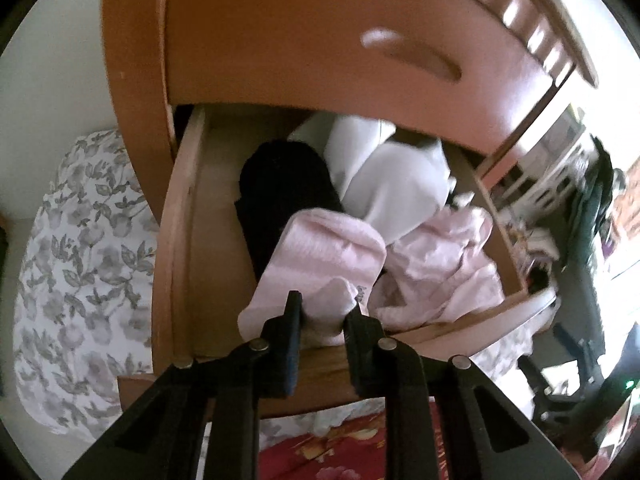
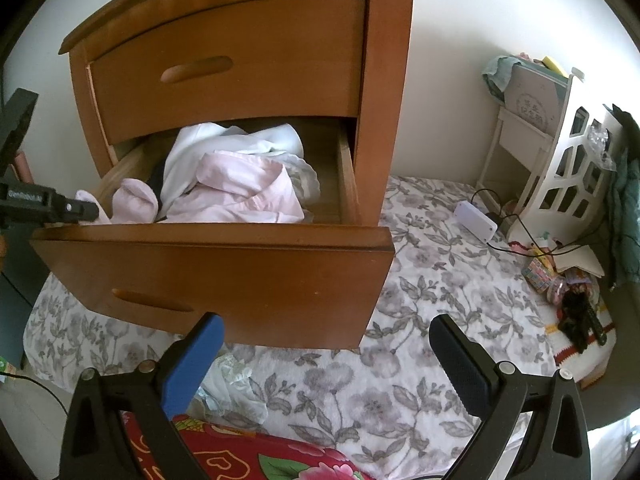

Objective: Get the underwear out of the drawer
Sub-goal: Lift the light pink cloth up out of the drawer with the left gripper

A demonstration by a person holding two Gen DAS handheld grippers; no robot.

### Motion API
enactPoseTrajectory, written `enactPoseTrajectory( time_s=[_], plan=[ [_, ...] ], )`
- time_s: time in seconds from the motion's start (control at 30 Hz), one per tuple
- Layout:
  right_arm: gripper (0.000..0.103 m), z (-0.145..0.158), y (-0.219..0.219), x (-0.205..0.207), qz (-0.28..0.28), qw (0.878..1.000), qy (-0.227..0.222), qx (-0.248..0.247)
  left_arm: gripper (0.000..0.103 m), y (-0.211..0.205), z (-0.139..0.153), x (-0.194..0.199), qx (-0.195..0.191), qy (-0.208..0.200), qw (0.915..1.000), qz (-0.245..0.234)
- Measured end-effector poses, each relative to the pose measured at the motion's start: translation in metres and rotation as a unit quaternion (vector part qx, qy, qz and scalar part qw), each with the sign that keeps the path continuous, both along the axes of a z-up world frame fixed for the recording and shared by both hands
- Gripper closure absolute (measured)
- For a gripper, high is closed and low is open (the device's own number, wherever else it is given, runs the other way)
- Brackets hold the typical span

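The lower drawer of a wooden nightstand stands pulled out and full of clothes. At its front left lies a small pink ribbed piece of underwear. My left gripper is shut on the near edge of that piece, just above the drawer's front rim. In the right wrist view the left gripper reaches in from the left onto the same pink underwear. Behind it lie a black garment, a white garment and a larger pink garment. My right gripper hangs open below the drawer front, holding nothing.
The nightstand sits on a floral bed sheet. A pale garment lies on the sheet under the drawer front, beside a red floral blanket. A white shelf, a power strip with cables and small clutter fill the right.
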State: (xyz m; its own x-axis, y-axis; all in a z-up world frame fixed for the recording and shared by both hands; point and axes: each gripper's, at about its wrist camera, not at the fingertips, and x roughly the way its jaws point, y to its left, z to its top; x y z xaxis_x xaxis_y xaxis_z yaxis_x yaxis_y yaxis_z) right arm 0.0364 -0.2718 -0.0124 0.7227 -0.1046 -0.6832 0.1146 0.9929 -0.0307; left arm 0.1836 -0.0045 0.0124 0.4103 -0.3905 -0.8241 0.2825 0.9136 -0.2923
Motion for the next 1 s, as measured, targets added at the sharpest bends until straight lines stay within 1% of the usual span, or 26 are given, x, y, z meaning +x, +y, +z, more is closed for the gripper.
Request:
enactPoseTrajectory(
  time_s=[0.03, 0.2, 0.3, 0.4, 0.5, 0.7, 0.87, 1.0],
  plan=[
    [0.0, 0.0, 0.0, 0.0, 0.0, 1.0, 0.0, 0.0, 0.083, 0.002, 0.002, -0.001, -0.008, -0.004, 1.0, 0.005],
    [0.0, 0.001, 0.001, -0.001, 0.001, 1.0, 0.0, -0.001, 0.083, 0.012, 0.01, -0.007, -0.071, -0.021, 0.9968, 0.031],
    [0.0, 0.001, 0.001, -0.001, 0.001, 1.0, -0.001, -0.002, 0.083, 0.015, 0.013, -0.008, -0.094, -0.023, 0.9944, 0.042],
    [0.0, 0.002, 0.001, -0.001, -0.001, 1.0, -0.002, -0.002, 0.083, 0.015, 0.017, -0.005, -0.109, -0.024, 0.9925, 0.049],
    [0.0, 0.003, 0.001, -0.002, -0.001, 1.0, -0.003, -0.003, 0.083, 0.016, 0.023, -0.006, -0.119, -0.033, 0.9909, 0.052],
    [0.0, 0.003, 0.0, -0.002, -0.002, 1.0, -0.003, -0.003, 0.084, 0.021, 0.04, -0.011, -0.129, -0.058, 0.9883, 0.058],
    [0.0, 0.004, 0.001, -0.002, -0.002, 1.0, -0.003, -0.004, 0.084, 0.022, 0.062, -0.02, -0.137, -0.087, 0.9849, 0.061],
    [0.0, 0.004, 0.001, -0.002, -0.002, 1.0, -0.004, -0.003, 0.084, 0.023, 0.085, -0.034, -0.147, -0.118, 0.9802, 0.06]
  ],
)
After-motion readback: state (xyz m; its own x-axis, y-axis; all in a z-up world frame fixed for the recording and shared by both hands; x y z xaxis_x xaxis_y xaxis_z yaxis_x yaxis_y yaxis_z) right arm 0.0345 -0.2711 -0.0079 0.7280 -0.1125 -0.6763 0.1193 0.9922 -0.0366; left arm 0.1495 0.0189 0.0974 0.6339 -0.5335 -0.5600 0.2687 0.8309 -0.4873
